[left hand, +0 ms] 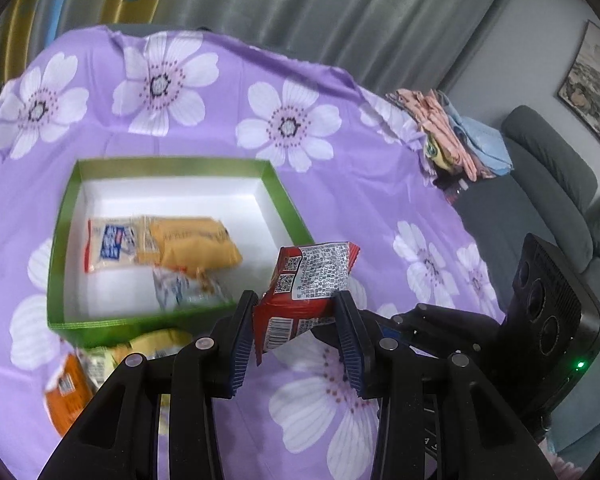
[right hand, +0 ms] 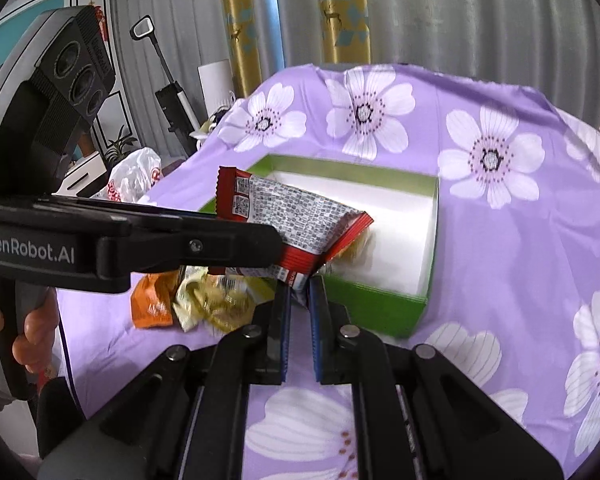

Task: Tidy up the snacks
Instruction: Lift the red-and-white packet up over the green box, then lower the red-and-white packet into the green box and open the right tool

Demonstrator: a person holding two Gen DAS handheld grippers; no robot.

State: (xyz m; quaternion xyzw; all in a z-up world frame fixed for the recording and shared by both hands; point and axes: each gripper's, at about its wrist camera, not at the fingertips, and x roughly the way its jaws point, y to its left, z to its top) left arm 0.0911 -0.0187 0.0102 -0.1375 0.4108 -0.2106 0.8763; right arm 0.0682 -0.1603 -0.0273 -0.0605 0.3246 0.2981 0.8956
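1. Two tongs clamp one red packet (left hand: 300,292): left tongs (left hand: 296,344) pinch its lower body between both pads, and right tongs (right hand: 299,320) are closed on its bottom corner.
2. Red packet hangs clear of the tabletop (left hand: 380,208), just beside the near right corner of the green box (left hand: 168,320), printed side facing the cameras.
3. Green box sits on the purple flowered cloth; its white floor holds a white-blue packet (left hand: 112,244), a yellow packet (left hand: 196,244) and one more pale packet (left hand: 188,284) near the front wall.
4. Loose snacks lie outside the box, along its front wall: an orange packet (right hand: 152,304) and yellowish packets (right hand: 216,300) touching it.
5. Person's hand (right hand: 36,332) grips the left handle.
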